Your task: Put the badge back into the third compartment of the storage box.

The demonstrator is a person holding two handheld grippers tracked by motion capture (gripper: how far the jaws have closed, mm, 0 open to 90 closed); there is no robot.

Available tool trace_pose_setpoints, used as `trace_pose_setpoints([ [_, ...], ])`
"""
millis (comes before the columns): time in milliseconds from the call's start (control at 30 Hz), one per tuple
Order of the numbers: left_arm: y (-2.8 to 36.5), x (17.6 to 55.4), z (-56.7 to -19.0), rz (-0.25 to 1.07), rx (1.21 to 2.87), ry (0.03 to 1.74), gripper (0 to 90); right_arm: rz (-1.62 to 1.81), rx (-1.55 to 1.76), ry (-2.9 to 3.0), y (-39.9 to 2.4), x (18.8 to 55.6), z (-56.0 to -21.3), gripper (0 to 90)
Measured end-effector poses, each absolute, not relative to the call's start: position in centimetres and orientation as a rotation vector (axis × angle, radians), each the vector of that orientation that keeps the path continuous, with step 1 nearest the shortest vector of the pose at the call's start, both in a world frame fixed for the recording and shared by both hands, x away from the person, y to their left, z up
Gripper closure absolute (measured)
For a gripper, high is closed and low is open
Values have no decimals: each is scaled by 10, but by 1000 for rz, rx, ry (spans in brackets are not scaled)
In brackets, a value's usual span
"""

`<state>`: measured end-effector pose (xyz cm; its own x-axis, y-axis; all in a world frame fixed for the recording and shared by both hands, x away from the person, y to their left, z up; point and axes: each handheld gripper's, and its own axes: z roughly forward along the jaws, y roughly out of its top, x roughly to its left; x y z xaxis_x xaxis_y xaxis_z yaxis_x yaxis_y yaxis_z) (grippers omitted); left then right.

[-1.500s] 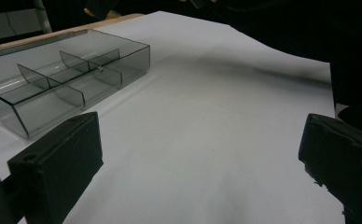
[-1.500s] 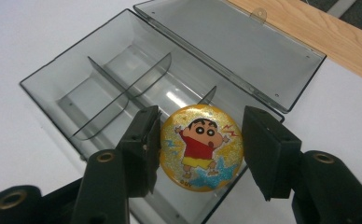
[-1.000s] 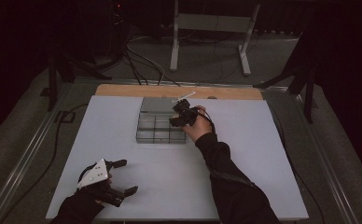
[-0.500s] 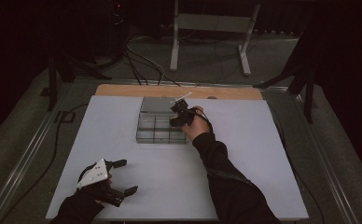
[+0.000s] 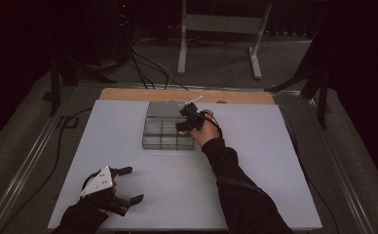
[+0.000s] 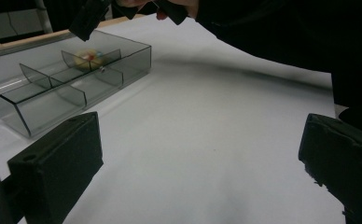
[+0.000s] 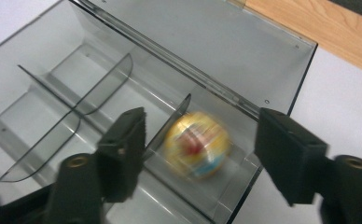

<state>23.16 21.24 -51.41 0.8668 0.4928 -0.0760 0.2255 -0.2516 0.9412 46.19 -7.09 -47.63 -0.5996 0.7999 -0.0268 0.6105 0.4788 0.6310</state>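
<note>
A clear plastic box [image 5: 150, 144] with several compartments and an open lid stands at the back middle of the white table. My right gripper [image 5: 184, 122] hovers over its right end. In the right gripper view the right gripper [image 7: 202, 123] has just been opening its jaws. A gold foil ball [image 7: 197, 144] lies blurred between them in the box's [image 7: 193, 37] end compartment, free of both pads. The left gripper view shows that ball [image 6: 88, 57] inside the box [image 6: 30, 126]. My left gripper [image 5: 134, 184] rests open at the table's front left, with nothing between the left gripper's [image 6: 202, 158] jaws.
A wooden strip [image 5: 128, 94] runs along the table's far edge behind the box. Beyond it stand a metal frame [image 5: 216, 29] and loose cables [image 5: 148, 63] on the floor. A cable [image 5: 55, 156] trails past the table's left edge.
Both hands keep their places. The right gripper's jaws look slightly further apart over the box than before.
</note>
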Motion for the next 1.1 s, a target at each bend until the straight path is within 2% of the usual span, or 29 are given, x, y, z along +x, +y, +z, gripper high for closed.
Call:
trace_pose_setpoints([
  [133,213,231,-514,279,1841,537,1,863,1188,2422,-72,459,-472,203],
  [300,212,231,-514,278,1844,538,1,926,1197,2428,-78,452,-466,134],
  [367,212,231,-514,277,1842,540,1,970,1167,2457,-82,447,-462,68],
  [467,212,232,-515,280,1848,537,1,1006,1170,2474,-87,443,-460,59],
  [533,212,232,-514,277,1844,539,1,1048,1117,2489,-93,437,-456,8],
  [1100,212,229,-515,285,1851,550,1,1123,974,2510,-140,393,-446,0],
])
